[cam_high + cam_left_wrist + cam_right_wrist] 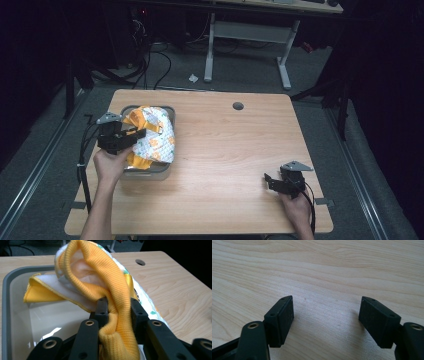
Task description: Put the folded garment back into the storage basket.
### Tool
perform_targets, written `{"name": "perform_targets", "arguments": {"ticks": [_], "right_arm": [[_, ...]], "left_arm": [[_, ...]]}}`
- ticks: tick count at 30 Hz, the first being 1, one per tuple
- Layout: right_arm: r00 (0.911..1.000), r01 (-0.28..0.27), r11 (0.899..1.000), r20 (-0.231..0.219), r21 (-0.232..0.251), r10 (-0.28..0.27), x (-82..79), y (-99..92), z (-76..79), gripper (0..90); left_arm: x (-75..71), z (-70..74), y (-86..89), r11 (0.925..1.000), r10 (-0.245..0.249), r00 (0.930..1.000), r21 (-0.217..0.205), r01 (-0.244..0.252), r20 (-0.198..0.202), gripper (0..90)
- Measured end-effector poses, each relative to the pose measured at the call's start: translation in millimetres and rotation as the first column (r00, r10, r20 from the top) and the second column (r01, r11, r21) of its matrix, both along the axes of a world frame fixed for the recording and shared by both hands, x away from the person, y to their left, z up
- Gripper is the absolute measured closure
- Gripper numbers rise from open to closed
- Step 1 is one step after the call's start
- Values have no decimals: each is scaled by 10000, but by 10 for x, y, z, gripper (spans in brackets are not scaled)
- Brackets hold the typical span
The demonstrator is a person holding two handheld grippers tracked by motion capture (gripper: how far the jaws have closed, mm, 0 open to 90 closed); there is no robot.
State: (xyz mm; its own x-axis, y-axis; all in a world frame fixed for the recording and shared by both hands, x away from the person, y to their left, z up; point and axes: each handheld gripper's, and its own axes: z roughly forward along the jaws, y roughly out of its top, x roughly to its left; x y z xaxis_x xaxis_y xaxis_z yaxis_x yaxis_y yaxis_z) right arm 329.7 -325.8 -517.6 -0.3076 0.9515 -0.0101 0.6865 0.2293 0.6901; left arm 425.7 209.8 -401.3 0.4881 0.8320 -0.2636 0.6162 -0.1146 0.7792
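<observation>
Left gripper (117, 312): jaws clamped on the yellow ribbed cuff of a printed garment (155, 137). Garment bunched over the grey tray (6, 290) at the worktop's (235, 165) left side, cuff running straight out from the jaws. Right gripper (327, 322): jaws apart, empty, resting well apart over bare wood. Left hand far nearer.

garment (110, 290): yellow, white printed | tray (6, 290): grey | table (235, 150): light wood
</observation>
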Motion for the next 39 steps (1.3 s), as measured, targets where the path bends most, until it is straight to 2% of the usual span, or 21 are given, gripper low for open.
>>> {"name": "perform_targets", "arguments": {"ticks": [14, 22, 28, 32, 36, 37, 38, 39], "right_arm": [[10000, 0, 10000, 0, 2, 0, 0, 0, 0, 285], [10000, -2, 10000, -1, 0, 2, 0, 0, 0, 285], [10000, 0, 10000, 0, 0, 0, 0, 0, 0, 285], [10000, -1, 10000, -2, -1, 1, 0, 0, 0, 285], [10000, -1, 10000, 0, -3, 1, 0, 0, 0, 285], [10000, -1, 10000, -1, -1, 1, 0, 0, 0, 285], [10000, -1, 10000, 0, -3, 1, 0, 0, 0, 285], [10000, -1, 10000, -2, -3, 1, 0, 0, 0, 285]], "left_arm": [[159, -219, 19, 9973, 199, 9976, 712, -152, -669, 725], [232, -324, -34, 9900, 346, 9944, 1394, -205, -995, 722], [278, -403, -68, 9861, 469, 9891, 1645, -236, -1393, 721], [293, -442, -100, 9803, 515, 9858, 1968, -193, -1601, 710], [294, -459, -132, 9726, 776, 9818, 2295, -363, -1735, 647], [293, -458, -137, 9717, 903, 9807, 2310, -486, -1734, 621], [293, -453, -135, 9713, 992, 9797, 2309, -573, -1743, 549], [290, -446, -129, 9710, 1050, 9798, 2303, -642, -1700, 539]]}}
